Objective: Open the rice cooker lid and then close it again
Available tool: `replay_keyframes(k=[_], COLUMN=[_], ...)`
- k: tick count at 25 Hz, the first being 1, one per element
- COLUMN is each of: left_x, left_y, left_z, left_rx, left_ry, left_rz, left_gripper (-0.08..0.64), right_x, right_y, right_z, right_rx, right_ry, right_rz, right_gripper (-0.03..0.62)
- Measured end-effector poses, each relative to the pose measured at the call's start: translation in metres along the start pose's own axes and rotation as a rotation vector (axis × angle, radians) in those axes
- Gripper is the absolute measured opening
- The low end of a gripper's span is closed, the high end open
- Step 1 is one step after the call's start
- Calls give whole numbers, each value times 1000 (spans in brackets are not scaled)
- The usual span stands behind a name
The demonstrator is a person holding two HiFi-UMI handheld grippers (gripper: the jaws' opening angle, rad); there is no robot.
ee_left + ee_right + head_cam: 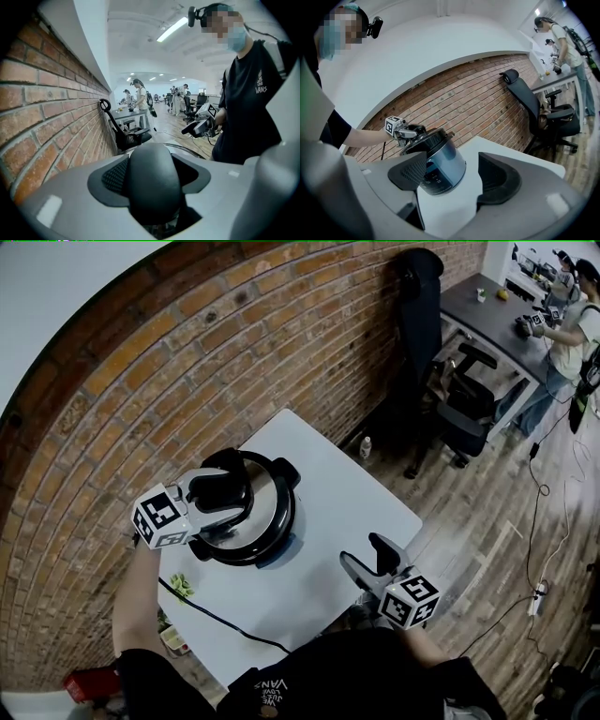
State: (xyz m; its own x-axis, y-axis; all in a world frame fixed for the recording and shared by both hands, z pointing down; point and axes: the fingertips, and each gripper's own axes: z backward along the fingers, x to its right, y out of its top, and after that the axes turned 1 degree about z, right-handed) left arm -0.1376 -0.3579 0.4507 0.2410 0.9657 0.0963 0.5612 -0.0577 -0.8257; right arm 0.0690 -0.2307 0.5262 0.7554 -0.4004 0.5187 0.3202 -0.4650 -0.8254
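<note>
Head view, nearest first. The right gripper [361, 551] hangs at 4 o'clock of the cooker [444, 165], over the near right part of the white table [328, 488] and well apart from the cooker. Its own view shows the jaws spread wide with nothing gripped; only bare tabletop and the cooker farther off lie beyond them. A black cable [225, 620] crosses the near part of the table at 6 to 7 o'clock of the cooker. A small green item [181, 587], too small to identify, lies by the table's left edge at 7 o'clock. The cooker stands on the left half of the table, its blue-grey front turned toward 5 o'clock. The lid [270, 504] lies down on the body; whether it is fully seated cannot be told. The left gripper [223, 495] reaches in from 9 o'clock and is clamped on the black handle [154, 183] atop the lid. The left gripper view shows the rounded handle filling the gap between the two pads. Behind the cooker, a brick wall [187, 362] runs from 9 round to 1 o'clock. At 1 o'clock a tall black chair [422, 306] stands against the wall. At 2 o'clock a dark desk [487, 320] stands on the wooden floor [487, 521], with a person [572, 329] standing at its far end.
</note>
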Motion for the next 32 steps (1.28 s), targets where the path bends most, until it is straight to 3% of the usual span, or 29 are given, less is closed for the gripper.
replay_keyframes(k=[5,9,16,25,32], left_x=[2,11,11,8,-1], left_y=[0,-7,-10,-9,-8], left_z=[0,-6,-8,-7,-6], left_rx=[3,-44,-26,-4,33], left_ry=[-24,-105,-115,-52,109], left_rz=[-28,-112,-94,-58,18], left_gripper=[279,279,278,279,281], right_x=[-1,-2,2,-9,-21], right_y=[-3,-1,-1,-3,-7], right_z=[0,-2,-1,-4,1], right_rx=[-10,-8,-8,-8,-6], right_ry=[-1,-1,-6,7,6], right_rz=[1,3,0,3,7], right_gripper=[338,338,337,337,337])
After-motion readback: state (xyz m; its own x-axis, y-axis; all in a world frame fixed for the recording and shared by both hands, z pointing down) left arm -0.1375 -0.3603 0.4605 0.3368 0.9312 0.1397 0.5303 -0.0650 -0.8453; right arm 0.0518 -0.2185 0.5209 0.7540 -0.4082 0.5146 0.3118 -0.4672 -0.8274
